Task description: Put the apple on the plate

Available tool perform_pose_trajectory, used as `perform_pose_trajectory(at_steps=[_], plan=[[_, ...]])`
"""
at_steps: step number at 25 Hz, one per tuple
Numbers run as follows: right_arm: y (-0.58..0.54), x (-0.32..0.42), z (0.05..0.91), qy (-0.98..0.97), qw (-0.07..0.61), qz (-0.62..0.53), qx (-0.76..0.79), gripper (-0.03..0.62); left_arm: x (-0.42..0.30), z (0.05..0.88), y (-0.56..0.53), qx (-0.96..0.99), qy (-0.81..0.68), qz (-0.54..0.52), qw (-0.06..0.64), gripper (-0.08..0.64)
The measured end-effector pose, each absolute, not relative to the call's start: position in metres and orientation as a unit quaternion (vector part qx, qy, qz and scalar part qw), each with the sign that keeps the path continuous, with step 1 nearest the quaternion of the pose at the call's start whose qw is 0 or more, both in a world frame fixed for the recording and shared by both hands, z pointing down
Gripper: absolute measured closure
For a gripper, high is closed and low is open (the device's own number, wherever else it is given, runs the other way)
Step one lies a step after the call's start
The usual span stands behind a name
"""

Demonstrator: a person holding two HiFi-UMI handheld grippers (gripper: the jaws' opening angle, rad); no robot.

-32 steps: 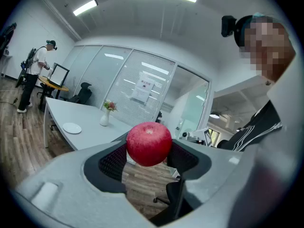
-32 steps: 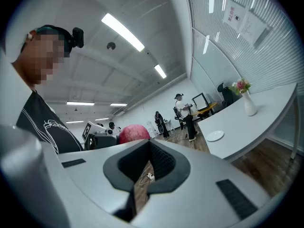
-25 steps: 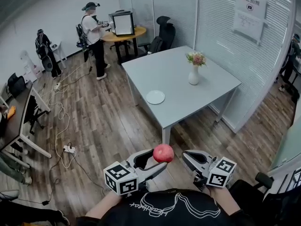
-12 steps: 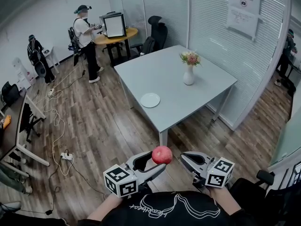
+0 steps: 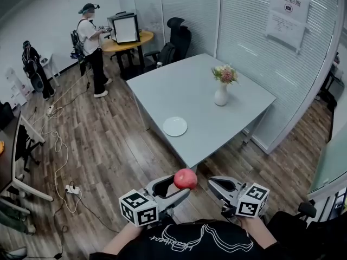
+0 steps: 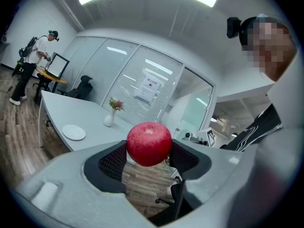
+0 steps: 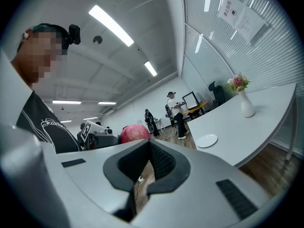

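A red apple is clamped between the tips of my left gripper, held in the air over the wooden floor, short of the table's near corner. In the left gripper view the apple fills the gap between the dark pads. The small white plate lies bare near the front edge of the grey table, well ahead of both grippers. My right gripper hovers just right of the apple, jaws together and holding nothing. From the right gripper view the apple and the plate both show.
A white vase of flowers stands on the table right of the plate. Office chairs and a round wooden table sit behind. A person stands at the far left. Cables and a power strip lie on the floor.
The table and plate have drawn nearer and lower in the head view. Both grippers keep their pose, and the apple stays in the left one.
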State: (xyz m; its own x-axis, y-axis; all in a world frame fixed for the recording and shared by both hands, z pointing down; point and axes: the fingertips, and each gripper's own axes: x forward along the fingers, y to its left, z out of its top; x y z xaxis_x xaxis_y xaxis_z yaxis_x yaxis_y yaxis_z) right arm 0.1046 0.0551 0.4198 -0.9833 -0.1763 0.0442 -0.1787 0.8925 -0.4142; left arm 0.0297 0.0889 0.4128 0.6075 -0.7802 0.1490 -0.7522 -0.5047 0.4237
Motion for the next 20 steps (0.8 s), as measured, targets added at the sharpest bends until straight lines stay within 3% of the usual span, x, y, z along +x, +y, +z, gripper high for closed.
perform_pose_trajectory(at_steps=[20], plan=[[-0.077,-0.069,0.419,-0.963,-0.003,0.221,0.155,0.583,-0.16,0.409,-0.058,0.886,-0.407,-0.016,0.222,0.256]])
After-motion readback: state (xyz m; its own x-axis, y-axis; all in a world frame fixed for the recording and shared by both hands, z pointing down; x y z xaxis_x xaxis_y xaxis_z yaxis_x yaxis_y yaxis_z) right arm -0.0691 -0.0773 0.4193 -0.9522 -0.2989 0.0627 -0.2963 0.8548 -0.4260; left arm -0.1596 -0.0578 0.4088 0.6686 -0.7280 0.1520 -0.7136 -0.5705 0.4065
